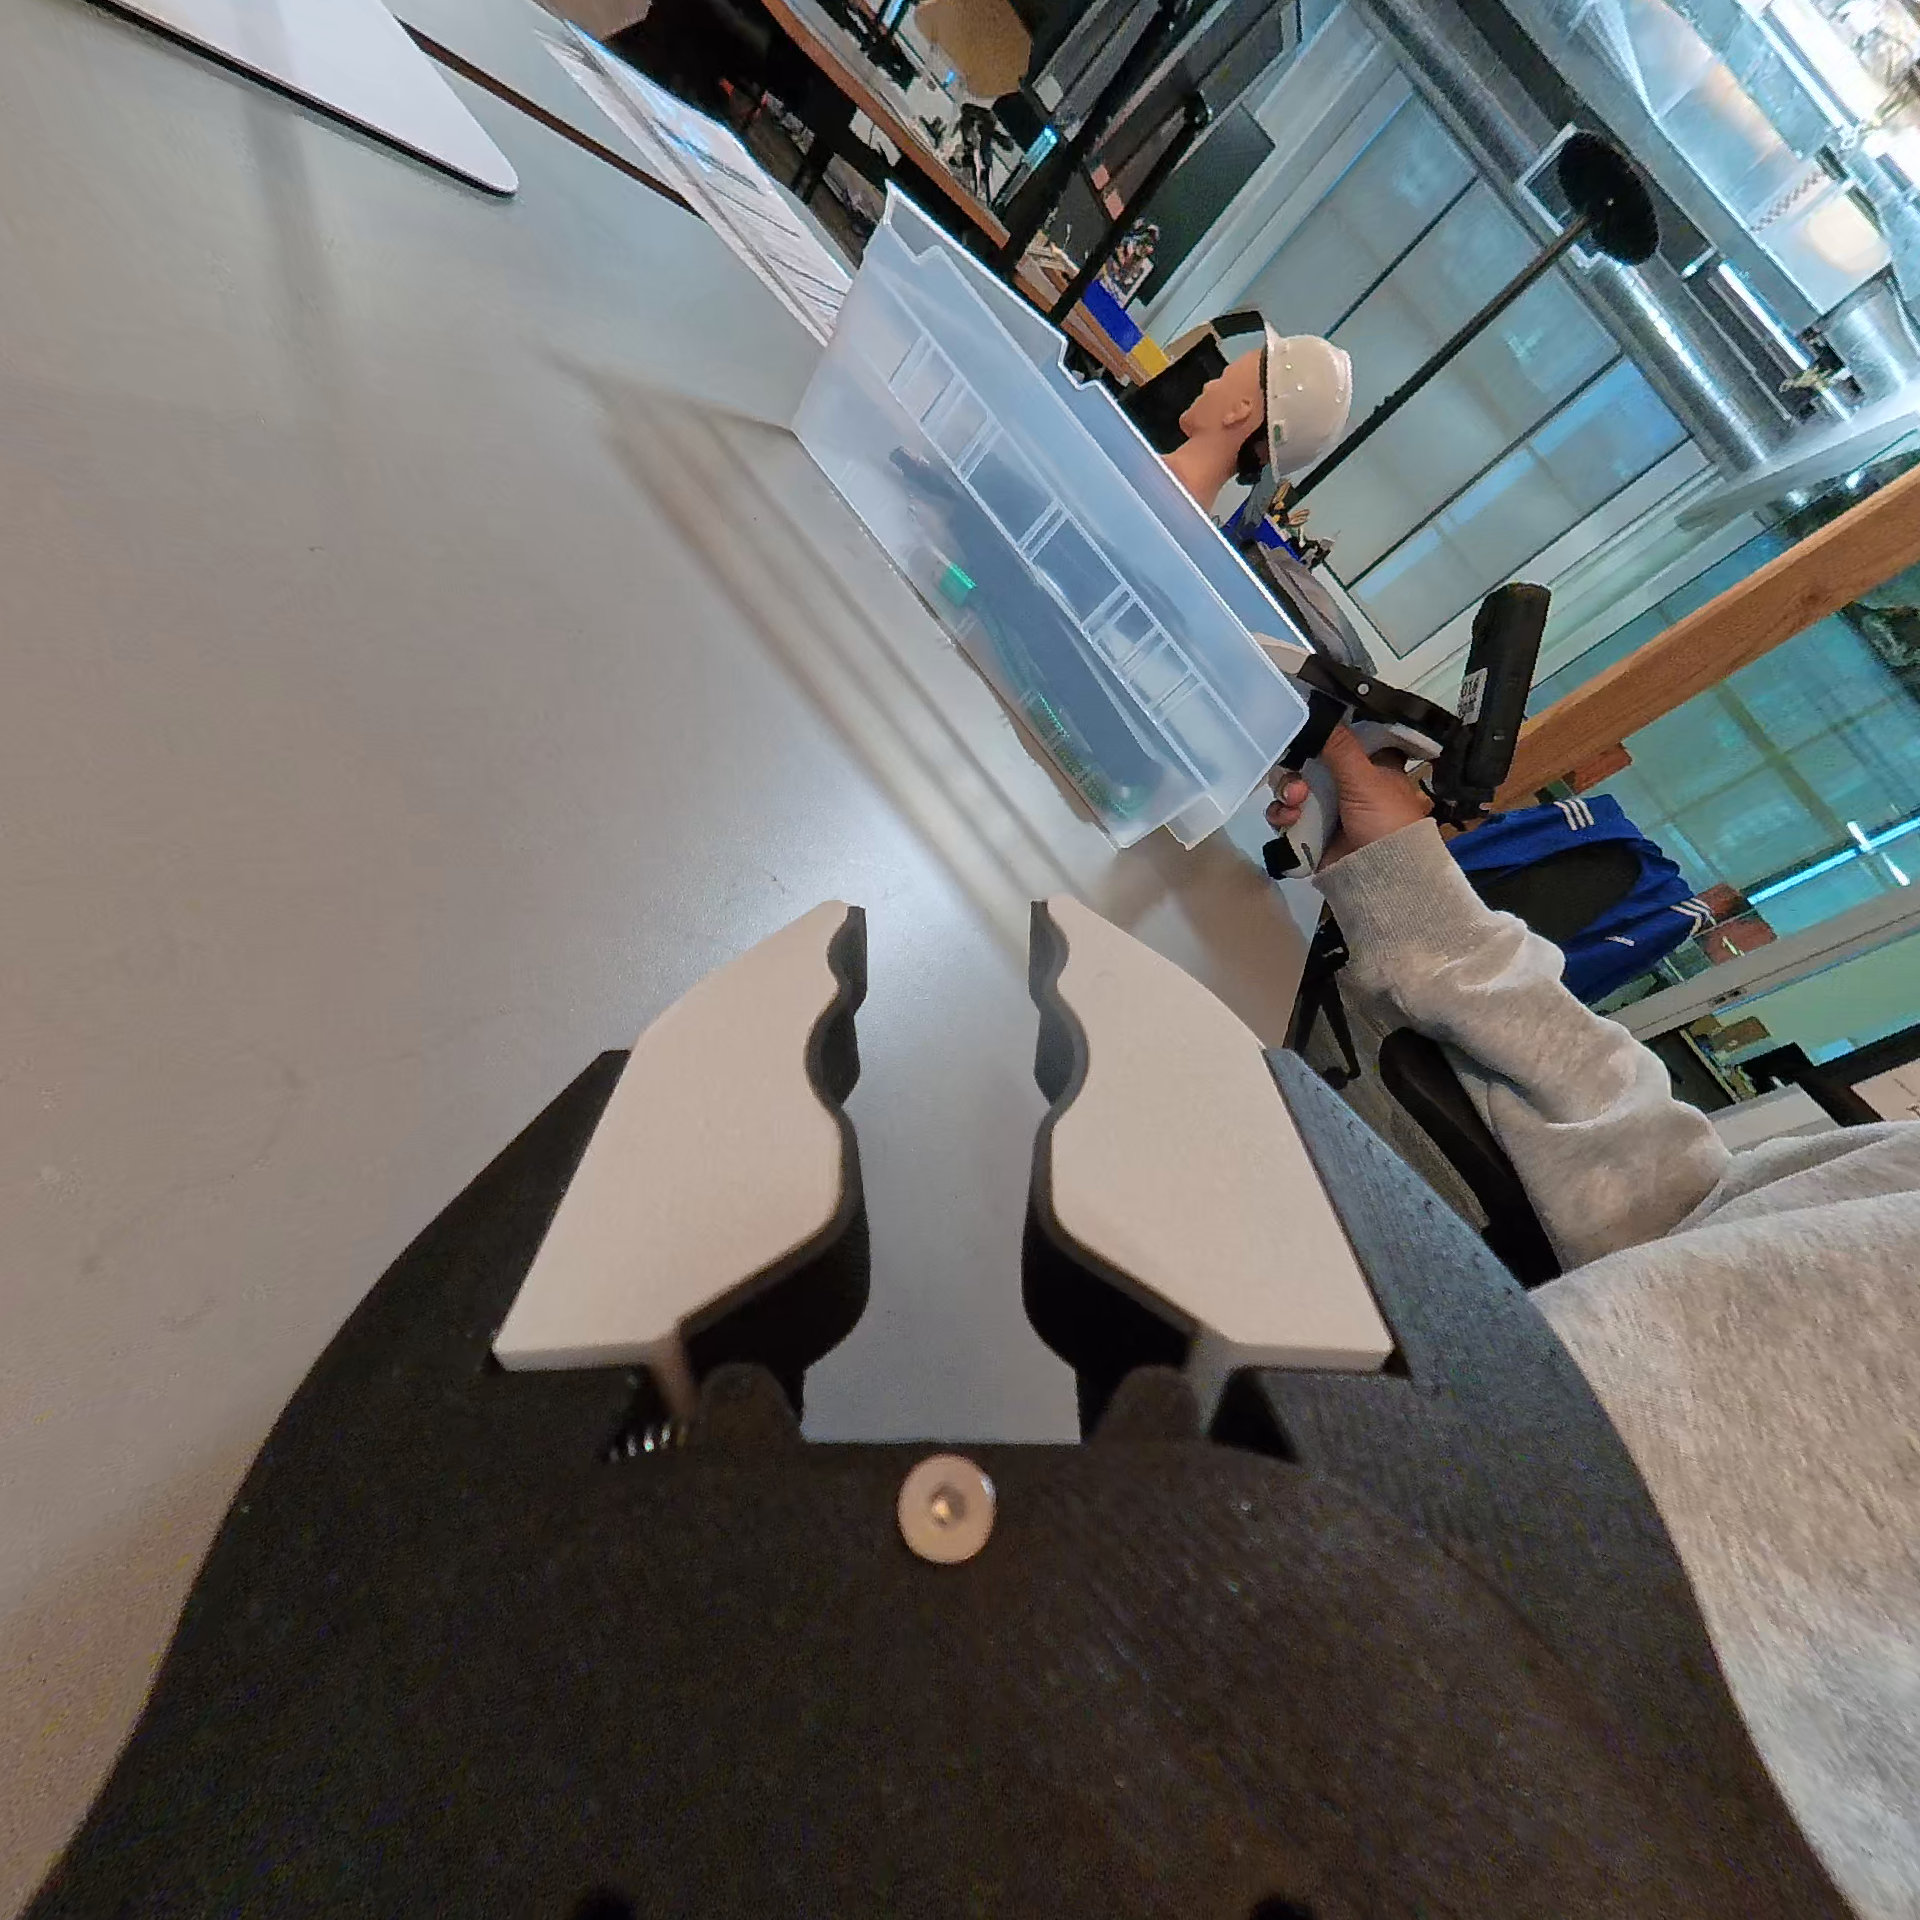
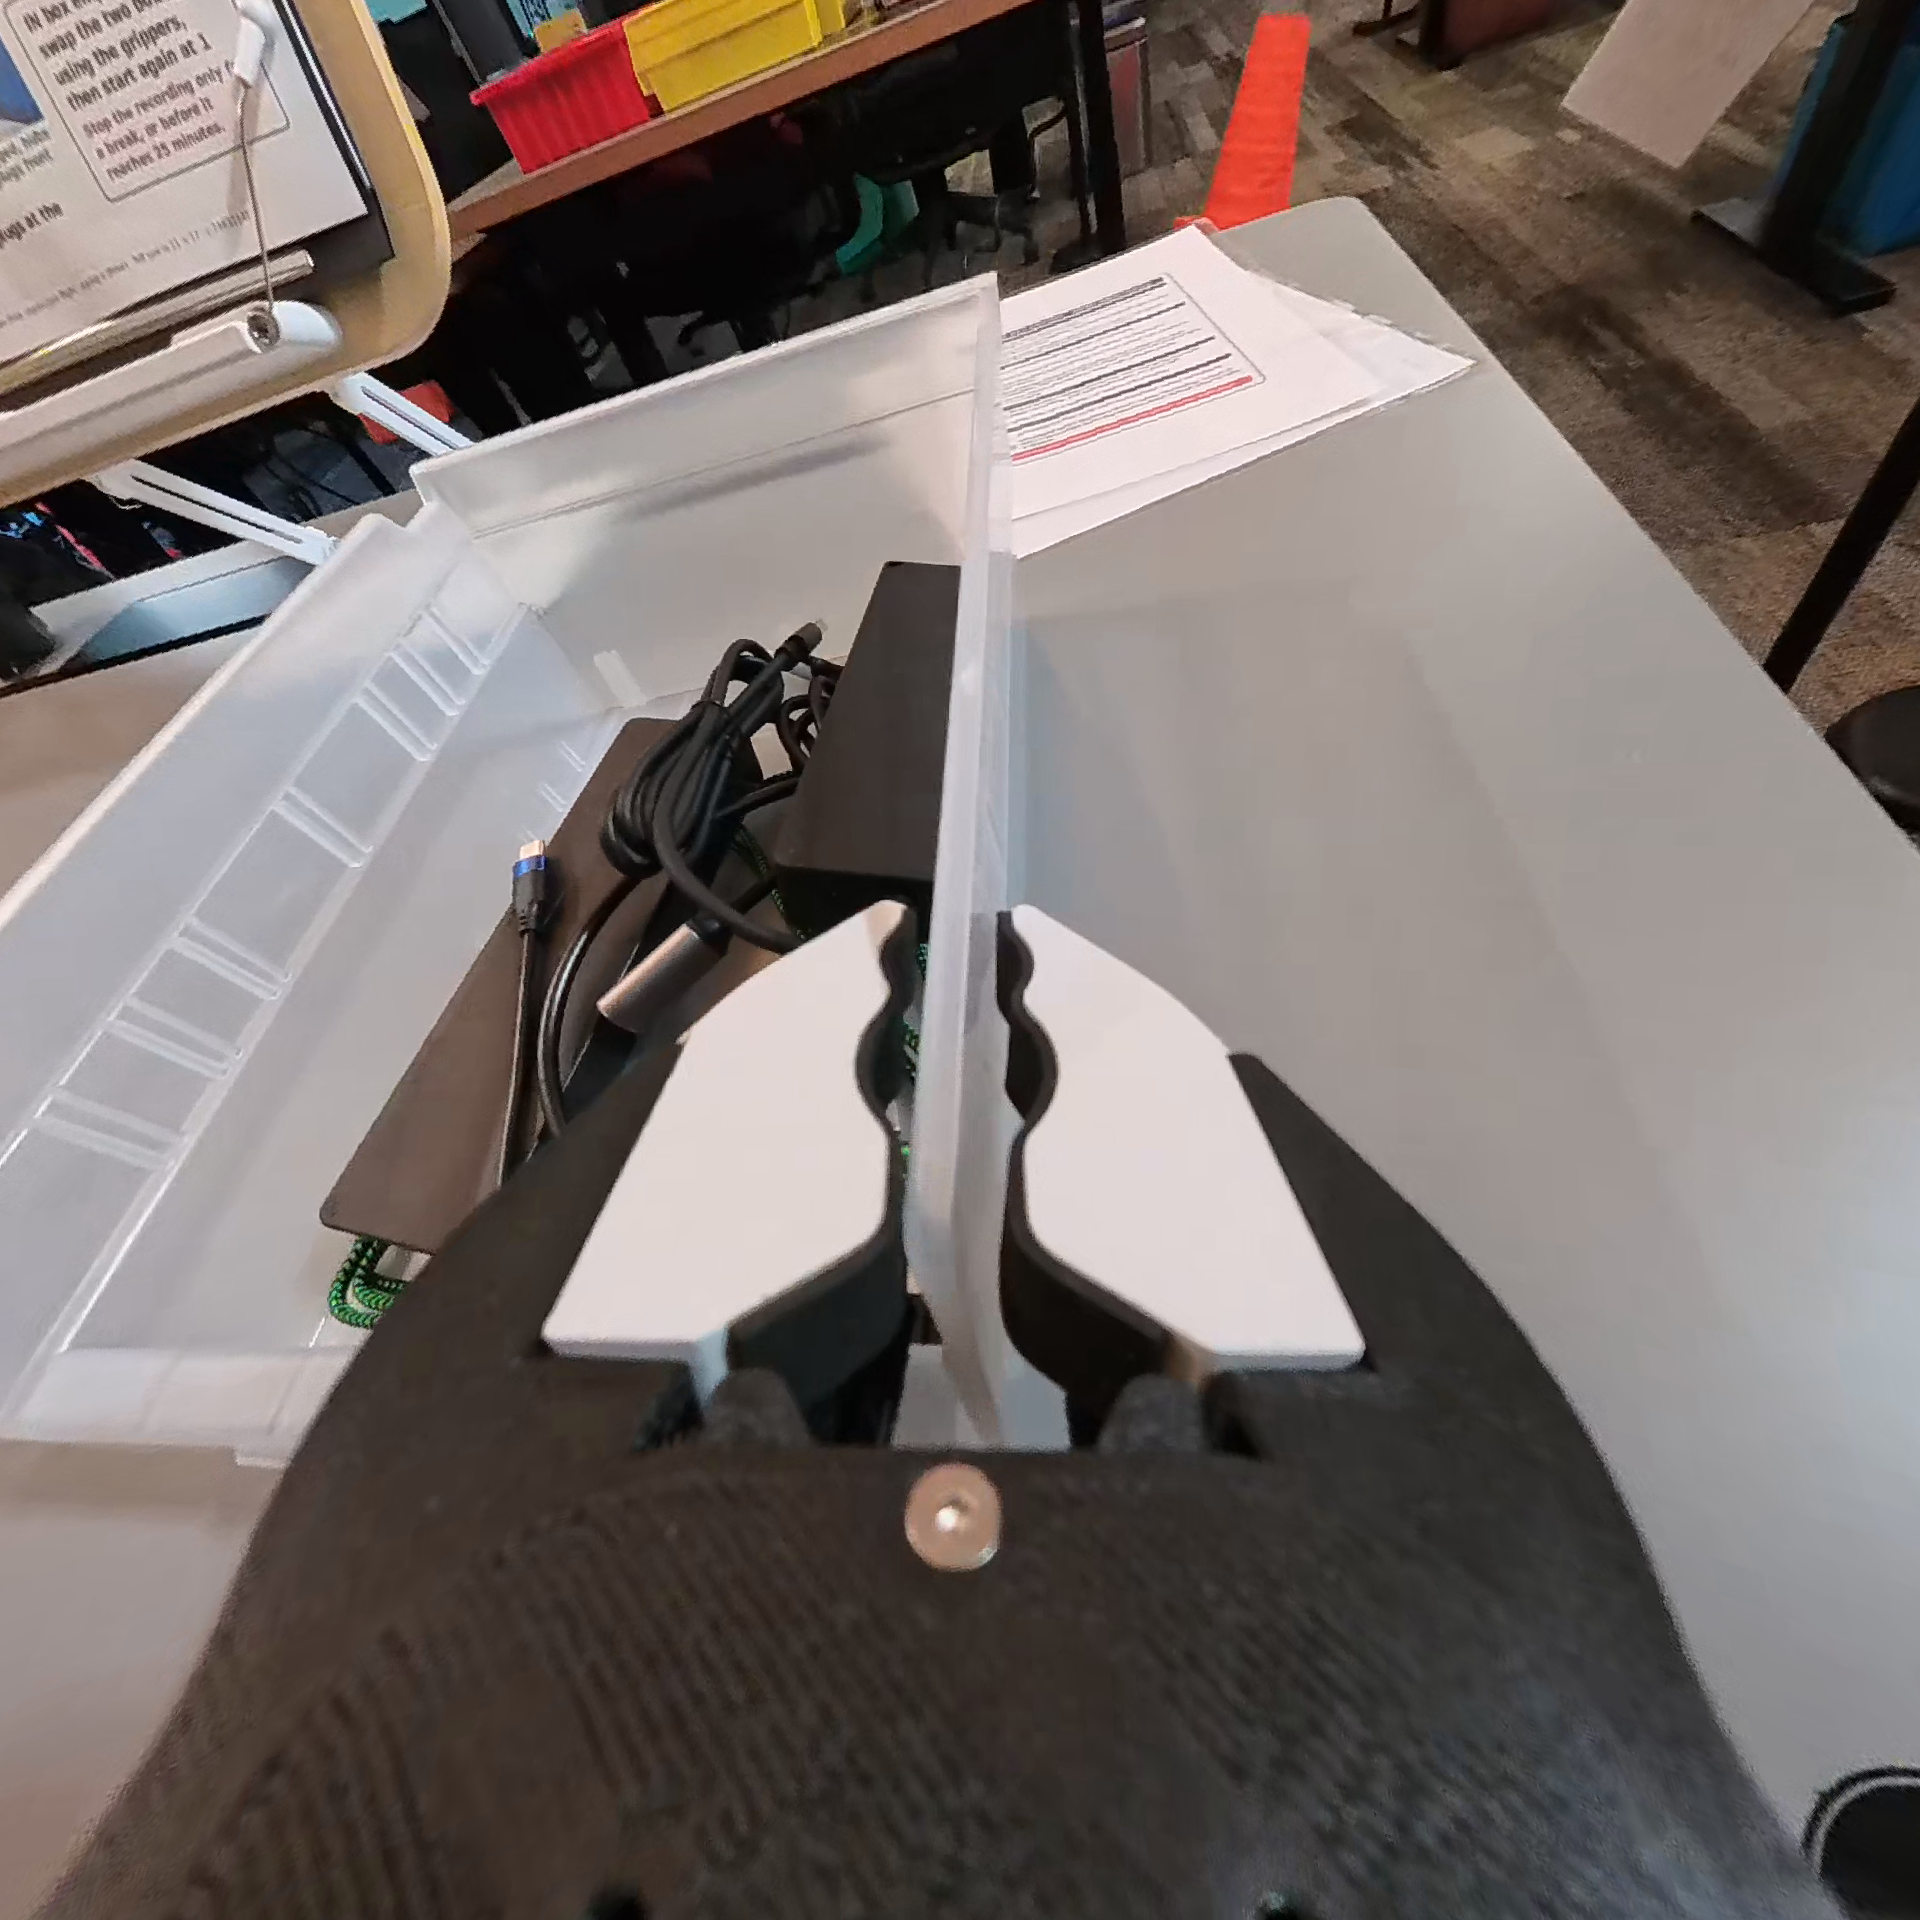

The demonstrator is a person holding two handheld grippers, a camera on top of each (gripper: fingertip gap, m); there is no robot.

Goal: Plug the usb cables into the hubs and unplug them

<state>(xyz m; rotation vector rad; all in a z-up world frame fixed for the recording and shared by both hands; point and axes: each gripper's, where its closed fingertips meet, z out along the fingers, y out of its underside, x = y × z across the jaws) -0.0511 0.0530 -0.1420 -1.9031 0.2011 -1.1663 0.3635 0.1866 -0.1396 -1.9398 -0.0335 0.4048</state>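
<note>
A clear plastic bin [image 1: 1039, 540] stands on the grey table [image 1: 312, 623]. Inside it in the right wrist view lie coiled black USB cables [image 2: 707, 748], a black hub box [image 2: 883, 727], a flat black plate [image 2: 468, 1091], a blue-tipped plug [image 2: 532, 868] and a green braided cable [image 2: 364, 1294]. My right gripper [image 2: 951, 925] straddles the bin's right wall [image 2: 966, 623], one finger inside and one outside, shut on it. It also shows in the left wrist view [image 1: 1309, 717], at the bin's far end. My left gripper [image 1: 945, 920] is open and empty above bare table, short of the bin.
Printed sheets [image 2: 1143, 384] lie at the table's far end beyond the bin. A white board [image 1: 364, 73] lies at the far left. A stand holding a page [image 2: 156, 208] rises left of the bin. An orange cone [image 2: 1262, 114] stands on the floor.
</note>
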